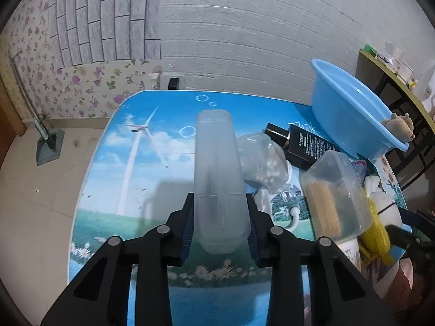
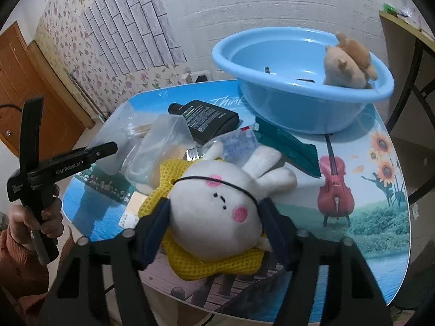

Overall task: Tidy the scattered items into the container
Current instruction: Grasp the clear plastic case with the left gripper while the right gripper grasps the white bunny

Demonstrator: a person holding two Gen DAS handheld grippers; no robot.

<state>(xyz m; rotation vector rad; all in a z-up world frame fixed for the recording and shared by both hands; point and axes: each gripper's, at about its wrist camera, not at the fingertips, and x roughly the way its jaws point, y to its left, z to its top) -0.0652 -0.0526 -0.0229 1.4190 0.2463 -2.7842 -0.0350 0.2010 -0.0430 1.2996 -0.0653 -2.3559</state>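
The left gripper (image 1: 220,217) clamps a long frosted plastic case (image 1: 218,174); the right gripper (image 2: 214,217) apparently squeezes a white plush rabbit (image 2: 217,203), its contact partly hidden.

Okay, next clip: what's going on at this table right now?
A person is tidying clutter into a blue basin, one claw in each hand. The left claw is shut on a frosted plastic case. The right claw brackets a white plush rabbit on a yellow mesh cushion. A brown plush toy already sits in the basin; a black bottle, a green packet and plastic bags still lie on the table.
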